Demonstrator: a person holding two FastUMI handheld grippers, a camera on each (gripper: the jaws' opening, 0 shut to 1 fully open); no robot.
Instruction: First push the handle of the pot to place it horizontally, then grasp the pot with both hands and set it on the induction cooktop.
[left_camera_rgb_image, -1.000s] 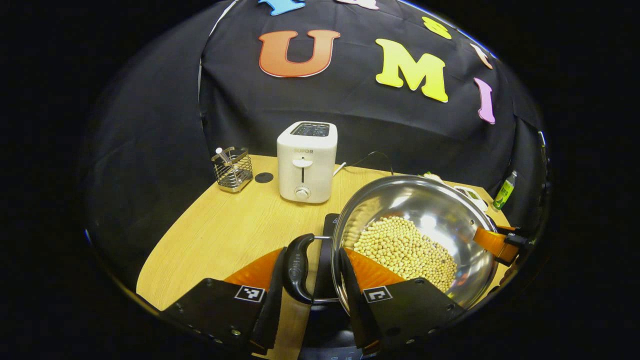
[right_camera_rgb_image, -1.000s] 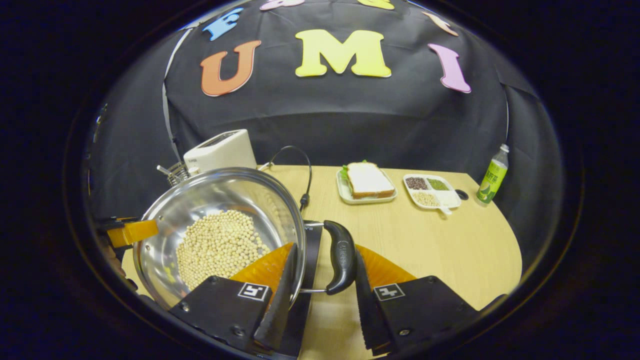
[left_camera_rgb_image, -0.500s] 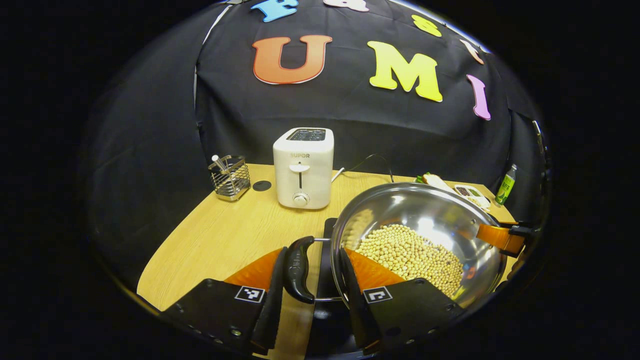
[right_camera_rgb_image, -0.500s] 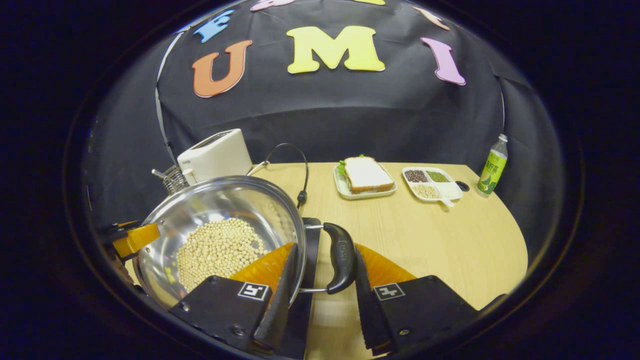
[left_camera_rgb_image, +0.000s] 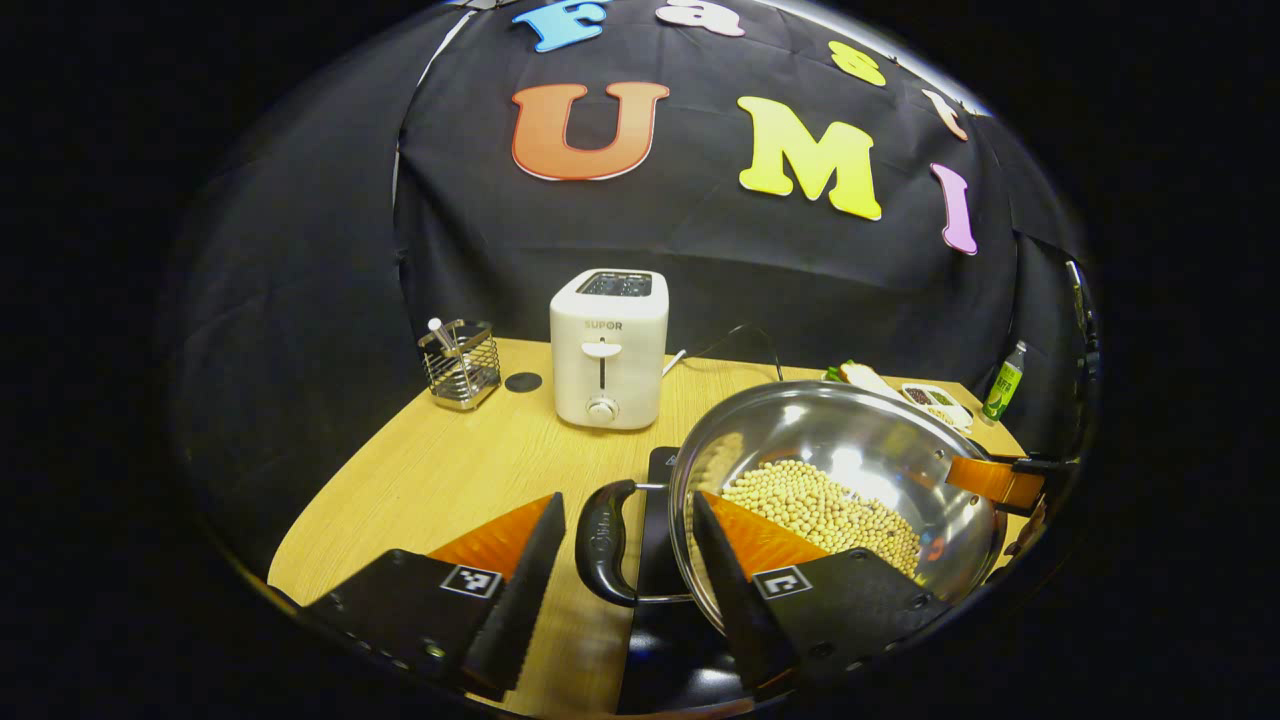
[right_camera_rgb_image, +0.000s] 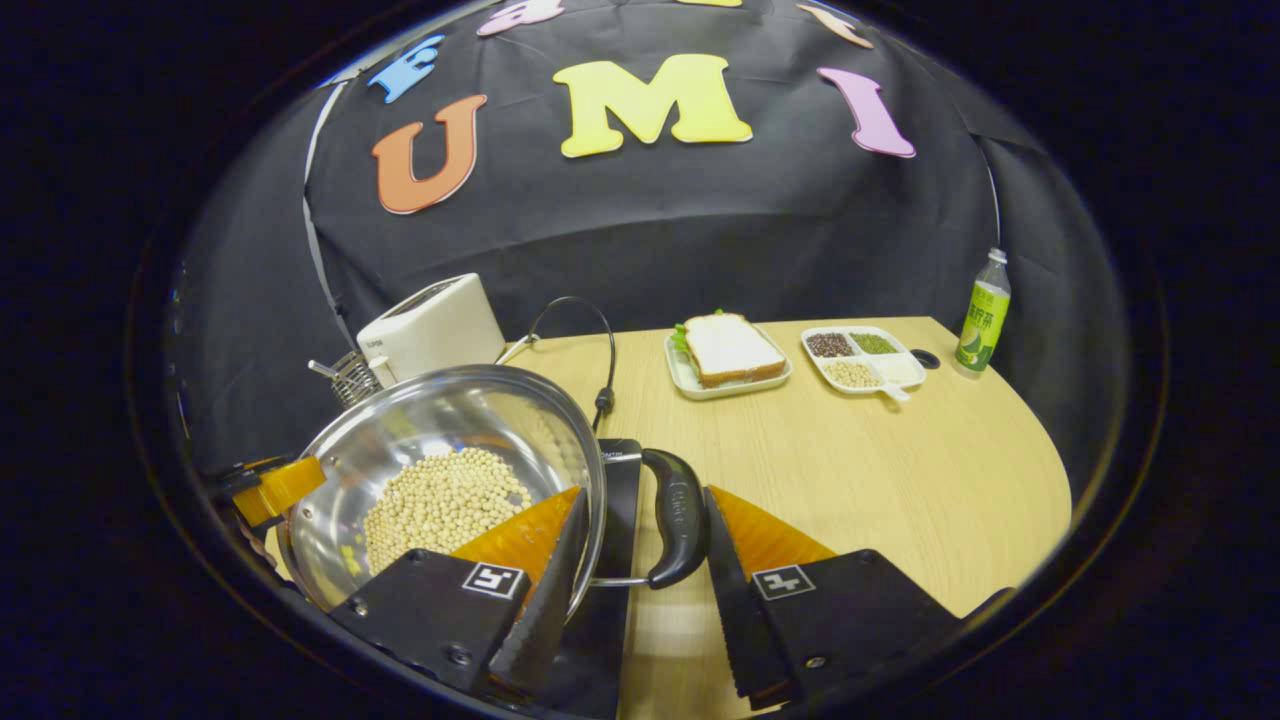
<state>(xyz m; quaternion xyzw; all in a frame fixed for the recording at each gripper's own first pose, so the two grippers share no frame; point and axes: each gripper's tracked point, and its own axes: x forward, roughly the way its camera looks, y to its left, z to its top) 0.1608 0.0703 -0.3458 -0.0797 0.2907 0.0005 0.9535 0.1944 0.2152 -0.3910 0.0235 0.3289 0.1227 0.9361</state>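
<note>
Currently the left gripper (left_camera_rgb_image: 620, 570) sits bottom centre of the left gripper view with fingers spread, straddling the pot's black side handle (left_camera_rgb_image: 603, 541) and rim without pressing; right gripper (right_camera_rgb_image: 632, 580) likewise sits bottom centre of the right gripper view, spread around the opposite handle (right_camera_rgb_image: 678, 517). Pot (left_camera_rgb_image: 850, 440), holding pale beans (left_camera_rgb_image: 815, 505), rests on the black induction cooktop (left_camera_rgb_image: 658, 500) at lower right of centre. Farther back: toaster (left_camera_rgb_image: 608, 347) mid-frame, wire caddy (left_camera_rgb_image: 461, 350) to its left.
</note>
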